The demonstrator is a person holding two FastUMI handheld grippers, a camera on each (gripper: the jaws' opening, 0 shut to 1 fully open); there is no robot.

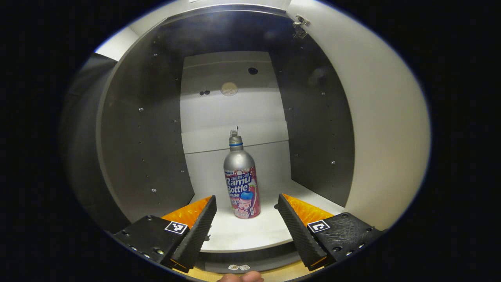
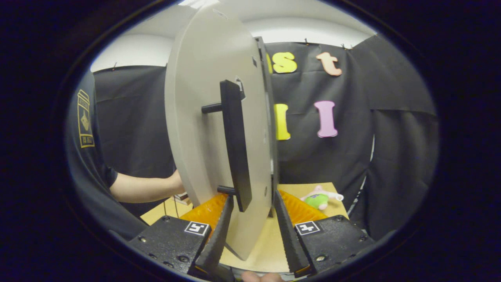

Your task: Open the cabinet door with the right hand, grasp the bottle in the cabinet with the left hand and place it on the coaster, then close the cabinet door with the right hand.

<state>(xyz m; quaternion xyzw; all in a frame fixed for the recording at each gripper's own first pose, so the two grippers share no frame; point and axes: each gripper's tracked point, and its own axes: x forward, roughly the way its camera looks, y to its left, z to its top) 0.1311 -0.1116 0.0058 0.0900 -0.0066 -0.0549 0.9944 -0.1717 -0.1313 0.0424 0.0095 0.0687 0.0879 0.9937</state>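
the cabinet (image 1: 148, 129) stands open, dark side walls and a pale back panel. its door (image 2: 199, 129) is swung out edge-on, and the right gripper (image 2: 252, 203) has its fingers apart either side of the door's lower edge and the foot of the black handle (image 2: 235, 145), not clearly pressing. a person's arm (image 2: 145, 188) reaches behind the door. beyond it on the tabletop (image 2: 305, 190) lies a small plush toy (image 2: 319, 199). inside, the bottle (image 1: 241, 184) stands upright on the cabinet floor, centred just beyond the left gripper (image 1: 246, 205), whose fingers are spread wide and not touching it.
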